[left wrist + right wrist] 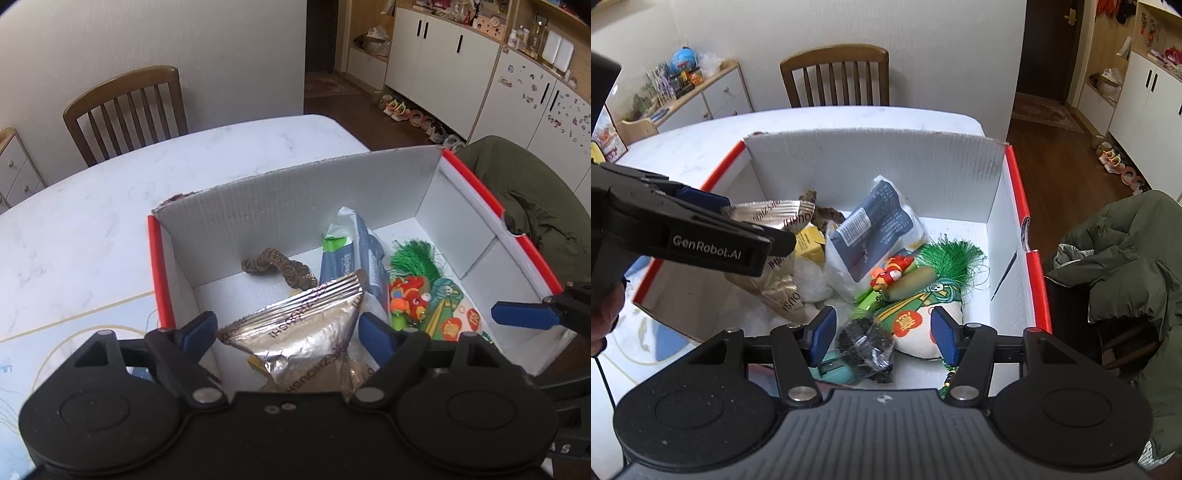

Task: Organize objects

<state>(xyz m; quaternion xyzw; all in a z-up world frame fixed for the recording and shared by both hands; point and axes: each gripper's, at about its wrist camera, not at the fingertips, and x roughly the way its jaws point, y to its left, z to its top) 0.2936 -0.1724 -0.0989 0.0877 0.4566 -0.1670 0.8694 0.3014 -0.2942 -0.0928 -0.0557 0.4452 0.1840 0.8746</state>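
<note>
While the white bench is carrying a red-edged white box, the left gripper is hovering over the box's left end with its jaws spread wide. A silver foil pouch is sitting upright between those jaws, and neither blue pad is visibly pressing on it, so nothing seems gripped. Beyond the left jaw, a brown coiled hair tie is lying on the box floor. Just past the right jaw, a blue and white packet is leaning, with a green tassel and a red and orange toy to its right.

Further right, the right gripper is hanging over the near side of the box, its jaws also wide apart and holding nothing. Between them and slightly below, a clear bag of dark bits is resting on a teal object. A white and green embroidered pouch is lying against the inner side of the right jaw. Off to the right of the box, a green jacket is draped over a chair.
</note>
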